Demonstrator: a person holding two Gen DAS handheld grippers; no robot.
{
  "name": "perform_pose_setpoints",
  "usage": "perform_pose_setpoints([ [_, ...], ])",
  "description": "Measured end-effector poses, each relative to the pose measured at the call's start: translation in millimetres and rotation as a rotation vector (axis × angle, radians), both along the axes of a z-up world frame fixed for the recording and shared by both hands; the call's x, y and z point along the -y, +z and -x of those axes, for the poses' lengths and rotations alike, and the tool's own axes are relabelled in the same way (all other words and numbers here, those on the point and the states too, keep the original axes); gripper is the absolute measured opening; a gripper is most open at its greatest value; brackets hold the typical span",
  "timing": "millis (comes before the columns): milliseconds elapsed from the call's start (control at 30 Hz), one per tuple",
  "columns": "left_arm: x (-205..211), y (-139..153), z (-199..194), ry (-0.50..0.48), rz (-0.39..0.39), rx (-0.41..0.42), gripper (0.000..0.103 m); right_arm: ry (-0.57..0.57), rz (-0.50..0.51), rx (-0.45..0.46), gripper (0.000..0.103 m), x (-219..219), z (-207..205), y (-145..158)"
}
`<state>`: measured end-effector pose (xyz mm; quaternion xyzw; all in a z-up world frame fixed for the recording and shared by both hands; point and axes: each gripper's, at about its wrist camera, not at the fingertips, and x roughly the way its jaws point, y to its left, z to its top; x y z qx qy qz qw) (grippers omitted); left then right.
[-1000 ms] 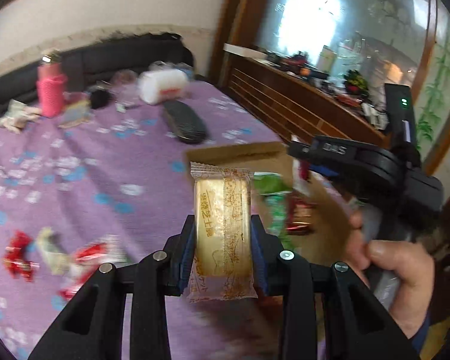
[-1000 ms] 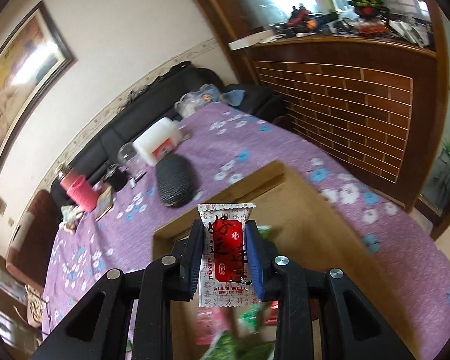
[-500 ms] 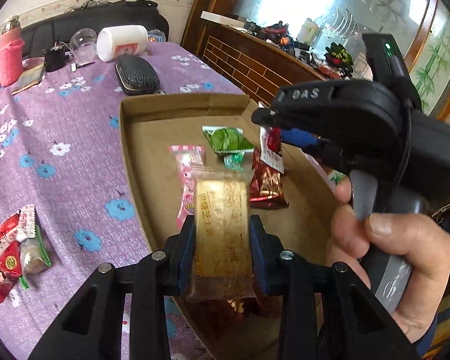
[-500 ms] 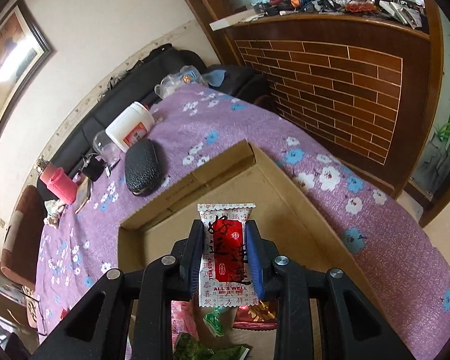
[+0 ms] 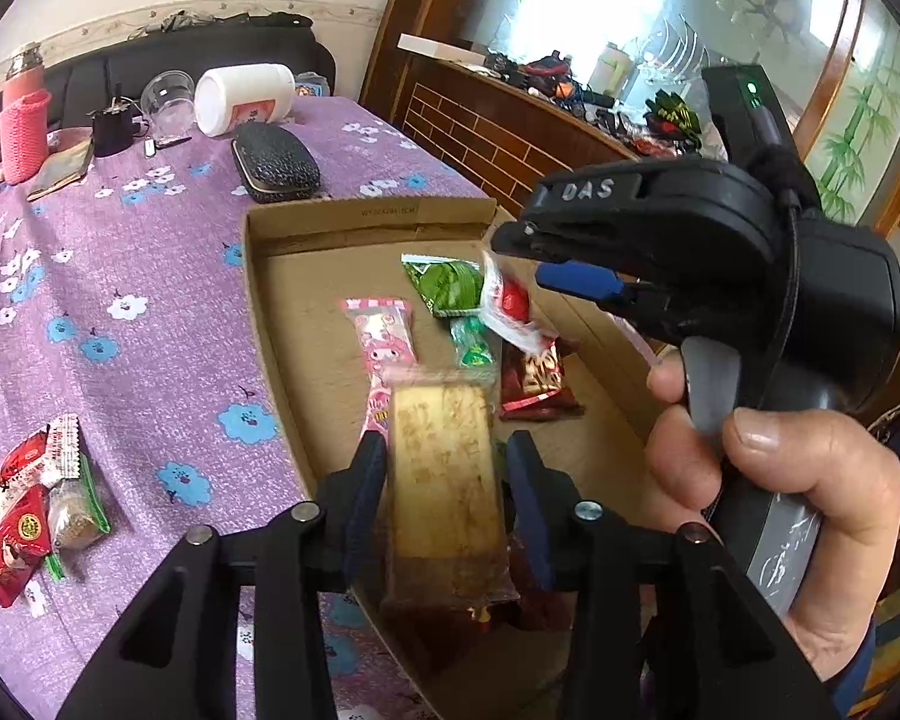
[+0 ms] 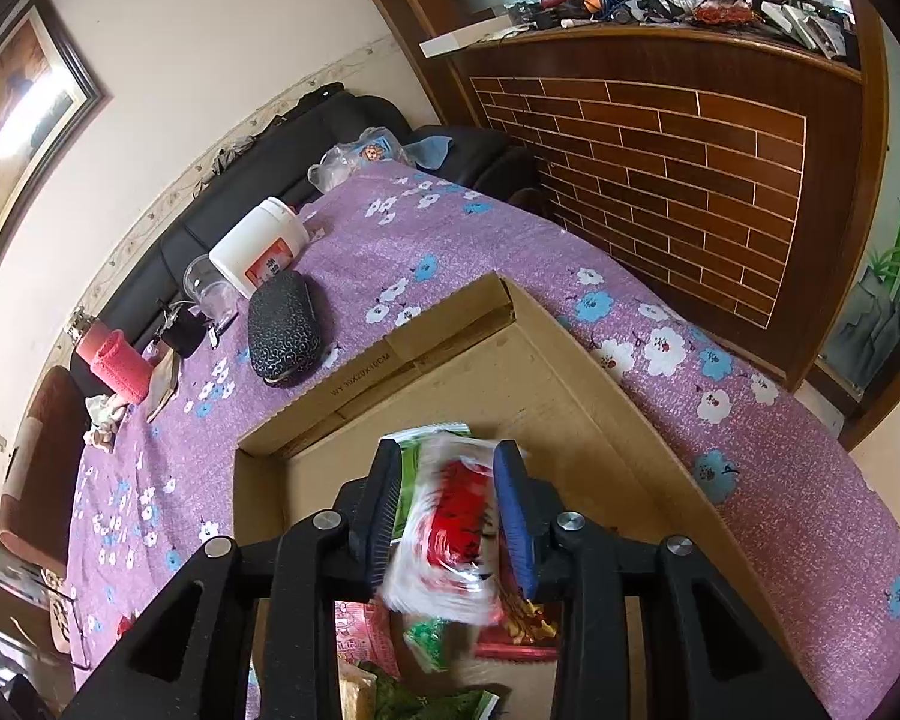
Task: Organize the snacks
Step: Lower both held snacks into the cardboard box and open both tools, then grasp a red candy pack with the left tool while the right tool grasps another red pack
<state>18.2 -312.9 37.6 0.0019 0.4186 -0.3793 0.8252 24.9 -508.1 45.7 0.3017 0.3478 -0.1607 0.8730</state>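
My left gripper [image 5: 447,474] is open over the cardboard box [image 5: 354,222]; the golden snack pack [image 5: 444,468] is blurred between its spread jaws, slipping down. My right gripper [image 6: 450,492] is open too; the red-and-white snack packet [image 6: 450,534] is blurred and tilted between its jaws, falling. The same packet [image 5: 507,306] shows under the right gripper in the left wrist view. In the box lie a pink packet [image 5: 381,330], green packets [image 5: 447,285] and a dark red packet [image 5: 534,378]. More snacks [image 5: 36,498] lie on the purple cloth at left.
A black case [image 5: 276,162], a white jar on its side [image 5: 243,99], a clear cup [image 5: 165,102] and a pink bottle [image 5: 24,126] stand at the table's far end. A brick-patterned wooden counter [image 6: 660,144] runs to the right. A black sofa lies behind.
Both grippers have opened over the box. The golden pack and the red-and-white packet, held firmly before, are now loose and dropping. Both grippers have moved lower toward the box.
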Motion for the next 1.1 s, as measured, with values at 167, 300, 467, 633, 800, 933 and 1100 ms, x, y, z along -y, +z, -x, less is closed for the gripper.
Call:
perform_pose_setpoints([
  [167, -5, 9, 0, 0.021, 0.010, 0.016, 0.048, -0.008, 0.006, 0.026, 0.034, 0, 5, 5],
  [300, -14, 21, -2, 0.047, 0.021, 0.011, 0.048, 0.008, 0.010, 0.059, 0.034, -4, 6, 11],
  [467, -36, 33, -8, 0.087, -0.001, 0.002, 0.049, 0.076, 0.050, 0.119, 0.035, -24, 7, 23],
  [633, -82, 47, -14, 0.148, -0.031, 0.051, 0.049, 0.197, 0.096, 0.170, 0.036, -60, 6, 33],
  [800, -157, 55, -24, 0.262, -0.089, 0.110, 0.051, 0.374, 0.175, 0.207, 0.037, -115, 4, 39],
  [933, -221, 46, -47, 0.380, -0.188, 0.106, 0.056, 0.555, 0.154, 0.210, 0.037, -168, 3, 31],
  [1100, -259, 24, -80, 0.458, -0.273, 0.049, 0.057, 0.673, 0.166, 0.168, 0.037, -209, 1, 15],
])
